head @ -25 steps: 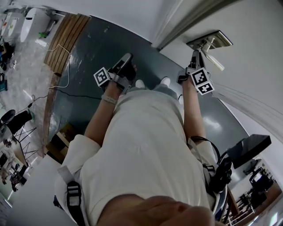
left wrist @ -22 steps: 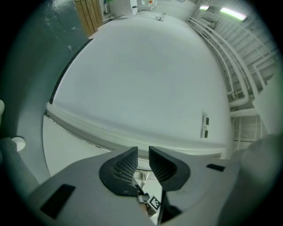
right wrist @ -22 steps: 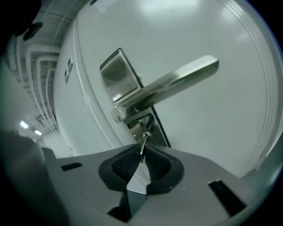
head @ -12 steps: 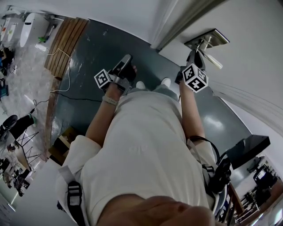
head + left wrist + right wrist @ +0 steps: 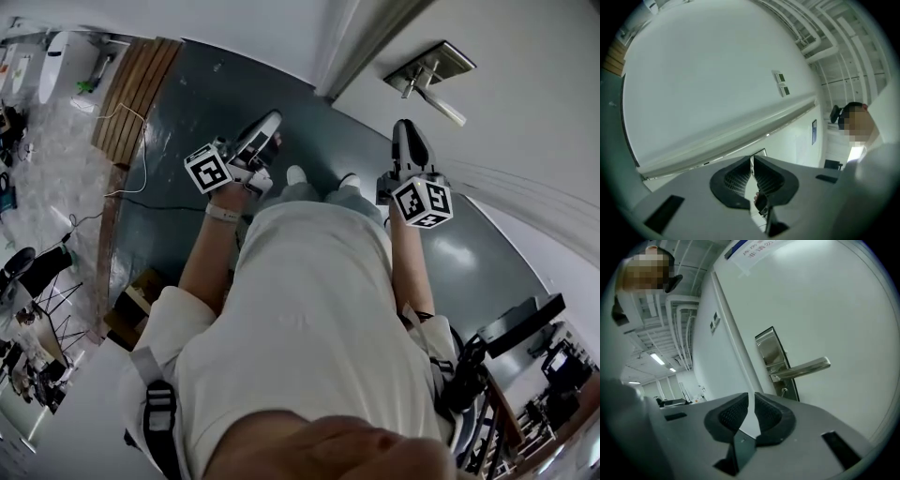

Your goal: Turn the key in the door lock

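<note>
A dark grey-blue floor (image 5: 234, 103) runs up to a white door (image 5: 843, 310). The right gripper (image 5: 751, 395) has its jaws drawn together, only a slit between the tips and nothing in it. It points toward the door's metal lock plate (image 5: 769, 355) and stands apart from it. Below the lever handle (image 5: 806, 367), the small key (image 5: 784, 391) sticks out of the plate. The left gripper (image 5: 751, 159), whose jaws have just been closing, is likewise closed and empty. It faces a white wall (image 5: 703, 79).
</note>
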